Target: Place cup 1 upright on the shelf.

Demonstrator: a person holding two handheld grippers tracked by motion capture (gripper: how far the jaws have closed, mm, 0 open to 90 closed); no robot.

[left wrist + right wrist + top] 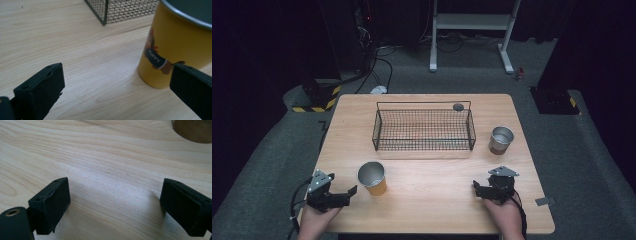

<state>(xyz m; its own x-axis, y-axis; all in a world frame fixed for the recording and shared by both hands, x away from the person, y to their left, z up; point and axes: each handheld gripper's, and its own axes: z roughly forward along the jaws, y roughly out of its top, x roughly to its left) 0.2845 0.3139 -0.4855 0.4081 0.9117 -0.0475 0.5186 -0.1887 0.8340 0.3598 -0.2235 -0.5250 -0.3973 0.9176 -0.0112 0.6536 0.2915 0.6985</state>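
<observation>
Left gripper (343,194): held low over the near-left worktop, jaws spread wide and holding nothing; in the left gripper view (117,82) the right jaw sits just beside the cup wall, not clearly touching it.
Right gripper (479,189): near-right of the worktop, jaws wide apart over bare wood (115,200), nothing between them.
Yellow cup: a yellow cylindrical cup with a grey metal-looking lining and a printed cartoon dog on its side (372,178) (175,47), standing upright at near-centre-left, in front of the basket and apart from it.
Second cup: a brown cup with a silver inside (501,140), upright just right of the basket, well apart from the right gripper.
Basket: a black wire-mesh rectangular basket (424,146) at mid-worktop, seemingly empty.
Handling (judgement): the cup looks light, stiff and smooth-walled, so likely slippery and easy to tip; best taken across the mid-wall with jaws square, below the rim.
Worktop: pale wood-grain board (437,210), flat and matt; cup should slide rather than catch.
Room: dark, grey carpet, white stand frame (472,22) and cables beyond the worktop.
</observation>
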